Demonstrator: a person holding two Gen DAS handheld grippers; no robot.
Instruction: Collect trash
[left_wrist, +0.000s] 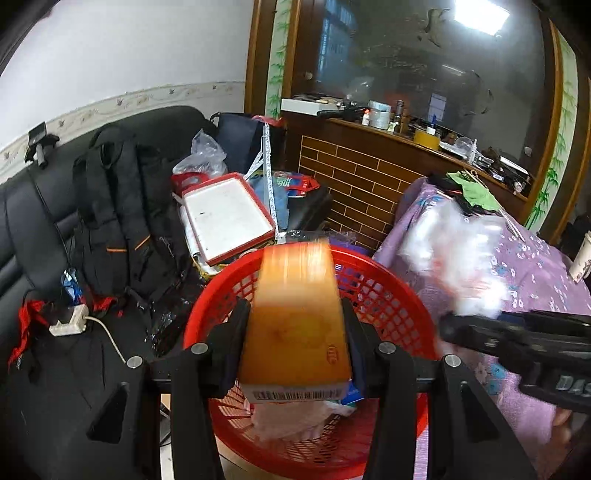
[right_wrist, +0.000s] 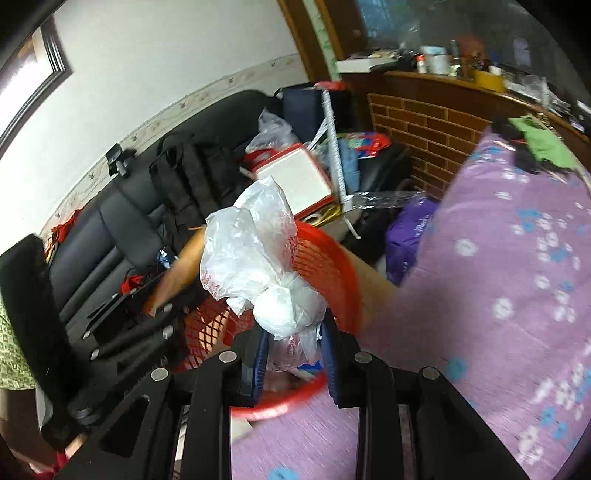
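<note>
Below, the red basket (left_wrist: 388, 295) sits beside a purple flowered cloth (left_wrist: 535, 266), with the left claw (left_wrist: 295, 332) clamped on an orange box (left_wrist: 295, 317) above it and the right claw (right_wrist: 291, 350) clamped on a crumpled white bag (right_wrist: 255, 258) over its rim. Behind stand a black sofa (left_wrist: 44, 206) carrying a backpack (left_wrist: 122, 206) and a red-edged white tray (left_wrist: 229, 218), then a brick-patterned wooden counter (left_wrist: 354, 173) crowded with small things under a white wall (left_wrist: 129, 48).

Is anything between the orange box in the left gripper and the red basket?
Nothing visible. The orange box sits in the left gripper directly above the red basket, whose mouth is open. Crumpled trash already lies inside, low down, not blocking the drop.
</note>
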